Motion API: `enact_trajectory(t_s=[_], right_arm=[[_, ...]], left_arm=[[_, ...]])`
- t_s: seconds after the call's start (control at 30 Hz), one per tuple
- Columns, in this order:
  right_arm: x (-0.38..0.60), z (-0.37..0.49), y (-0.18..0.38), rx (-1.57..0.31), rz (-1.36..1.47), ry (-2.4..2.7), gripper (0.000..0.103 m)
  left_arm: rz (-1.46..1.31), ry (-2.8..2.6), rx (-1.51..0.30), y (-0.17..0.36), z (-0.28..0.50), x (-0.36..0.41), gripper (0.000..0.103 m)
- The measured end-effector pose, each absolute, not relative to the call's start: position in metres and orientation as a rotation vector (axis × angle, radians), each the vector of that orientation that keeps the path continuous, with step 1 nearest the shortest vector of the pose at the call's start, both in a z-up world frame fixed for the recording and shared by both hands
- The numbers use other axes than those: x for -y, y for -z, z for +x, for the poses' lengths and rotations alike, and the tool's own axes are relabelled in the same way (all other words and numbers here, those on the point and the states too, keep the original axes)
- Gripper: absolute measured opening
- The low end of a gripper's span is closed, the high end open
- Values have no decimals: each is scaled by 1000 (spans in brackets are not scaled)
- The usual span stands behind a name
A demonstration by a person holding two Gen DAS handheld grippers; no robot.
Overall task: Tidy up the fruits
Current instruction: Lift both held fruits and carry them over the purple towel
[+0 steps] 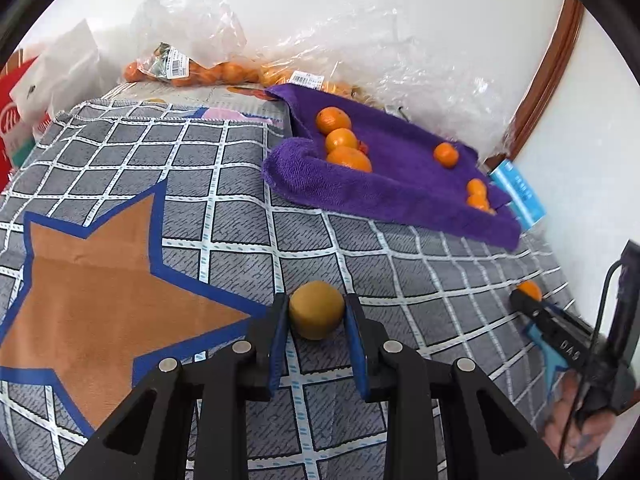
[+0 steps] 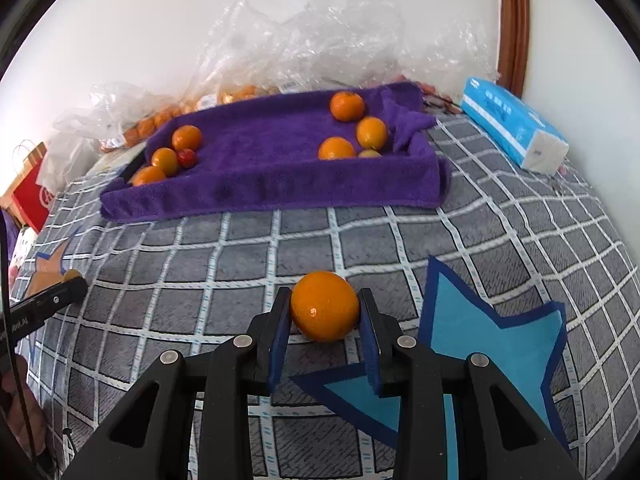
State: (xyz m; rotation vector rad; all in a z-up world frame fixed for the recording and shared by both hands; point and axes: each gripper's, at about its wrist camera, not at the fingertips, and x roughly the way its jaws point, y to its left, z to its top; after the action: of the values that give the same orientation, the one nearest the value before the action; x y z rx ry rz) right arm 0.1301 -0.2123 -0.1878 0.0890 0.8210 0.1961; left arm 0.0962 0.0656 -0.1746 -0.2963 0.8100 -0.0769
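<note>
Your left gripper point(image 1: 317, 316) pinches a dull yellow fruit point(image 1: 316, 310); right gripper point(image 2: 325, 314) pinches an orange point(image 2: 325, 306). Both sit on the near side of the purple towel tray point(image 2: 280, 188), w/ bare checked blanket point(image 2: 240, 256) between. Tray's near rim stands raised. Beyond the tray: plastic bags point(image 2: 320, 40); right of it, a tissue pack point(image 2: 516, 124).
</note>
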Motion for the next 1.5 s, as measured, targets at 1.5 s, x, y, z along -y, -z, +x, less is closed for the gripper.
enact_trajectory(t_s=[1.5], right_arm=[[229, 157, 98, -710, 161, -141, 33]], left_arm=[[-193, 43, -716, 64, 115, -54, 26]])
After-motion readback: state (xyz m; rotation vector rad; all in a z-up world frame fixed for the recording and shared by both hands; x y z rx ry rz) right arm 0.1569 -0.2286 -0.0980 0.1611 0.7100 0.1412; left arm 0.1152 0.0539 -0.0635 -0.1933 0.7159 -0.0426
